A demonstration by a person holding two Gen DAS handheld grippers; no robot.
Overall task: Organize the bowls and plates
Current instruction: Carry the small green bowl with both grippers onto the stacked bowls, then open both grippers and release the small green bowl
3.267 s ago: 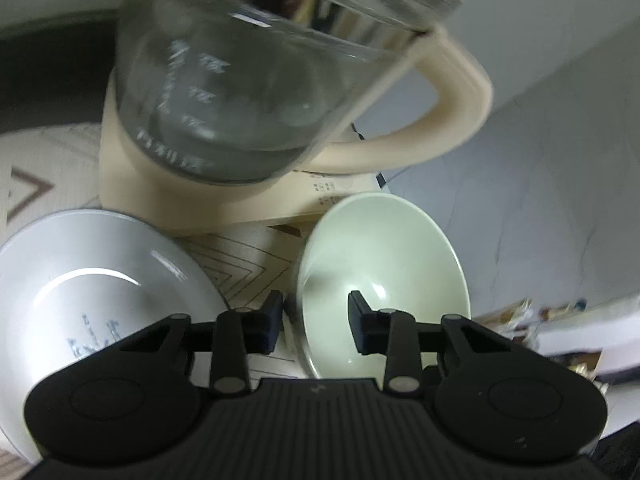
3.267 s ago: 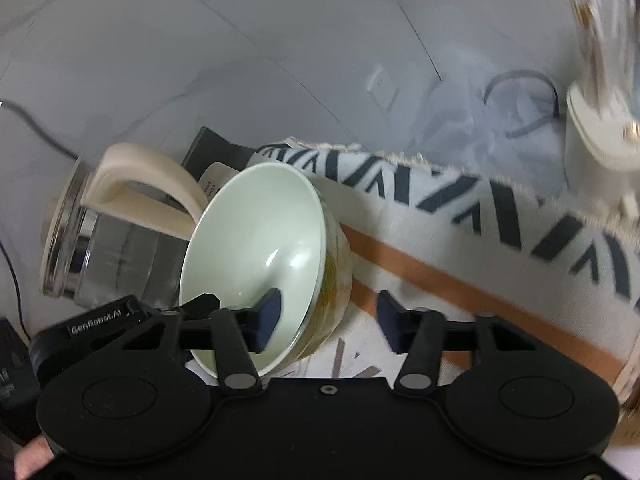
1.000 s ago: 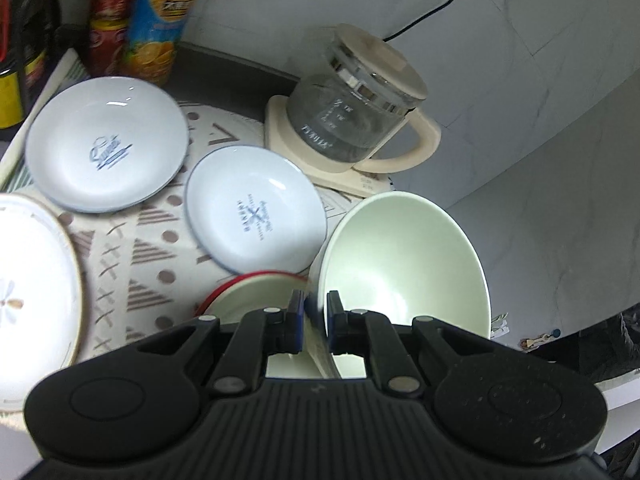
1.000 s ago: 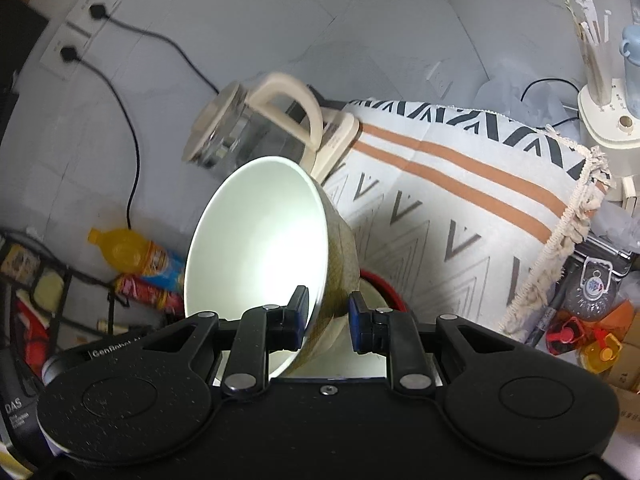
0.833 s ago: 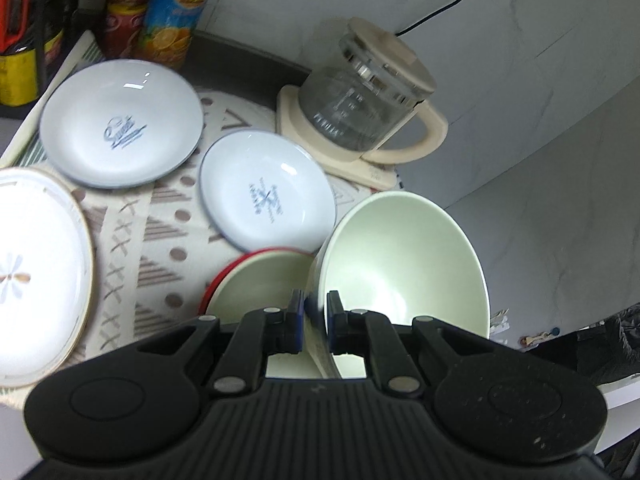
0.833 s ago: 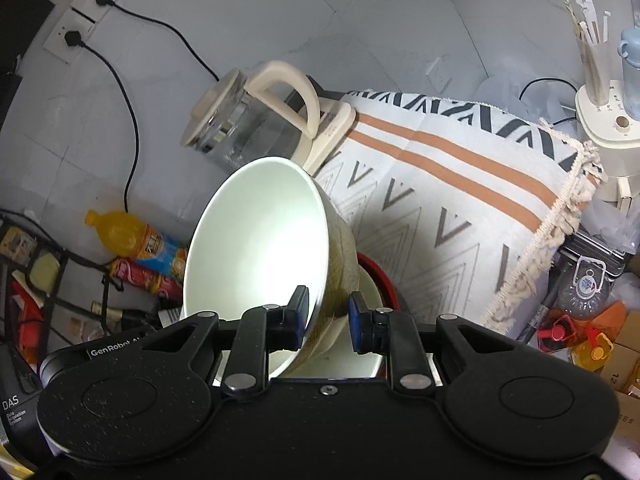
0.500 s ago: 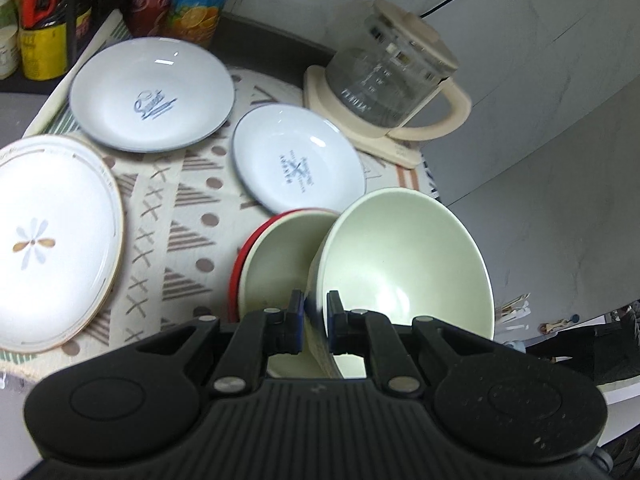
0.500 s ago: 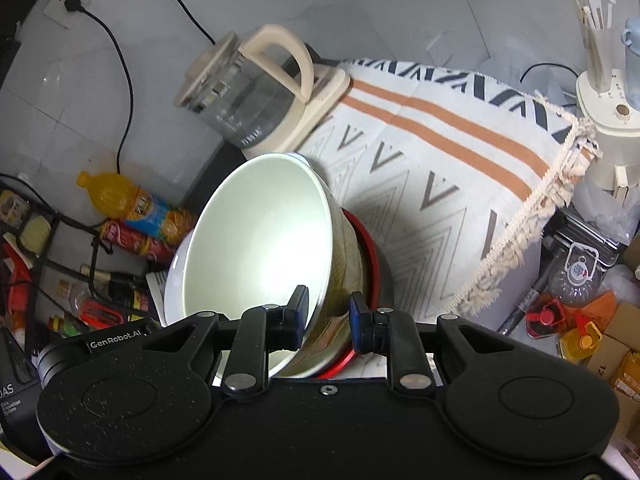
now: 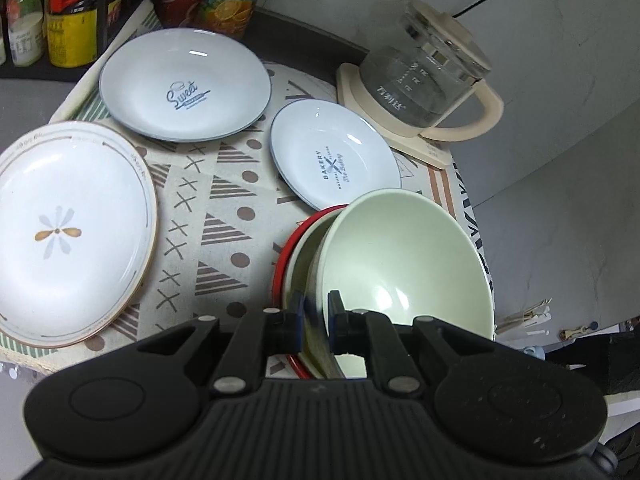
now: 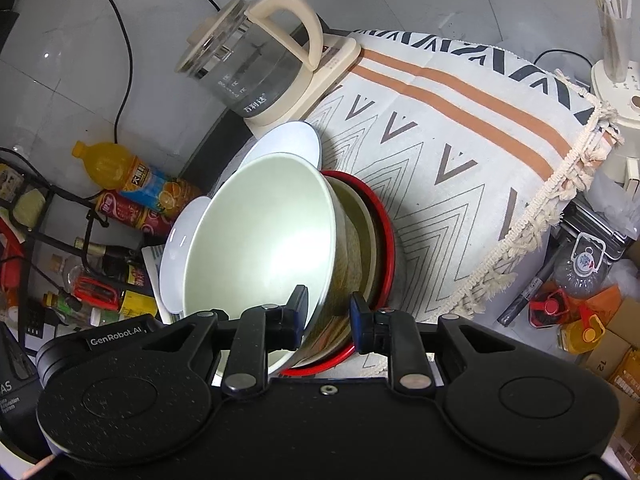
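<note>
Lowered since a second ago, my green bowl (image 9: 404, 264) now nests in the red-rimmed bowl (image 10: 382, 240), near right. Both grippers, left gripper (image 9: 314, 318) and right gripper (image 10: 328, 314), pinch its rim; it's glazed, slippery, breakable.

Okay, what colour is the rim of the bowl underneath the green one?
Red rim, clearest in the right wrist view.

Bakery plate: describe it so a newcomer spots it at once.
Start at the glass kettle on its cream base at the back of the patterned cloth. The bakery plate lies flat just in front of it. It is the smallest pale-blue plate, printed BAKERY; the larger blue plate reads Sweet.
</note>
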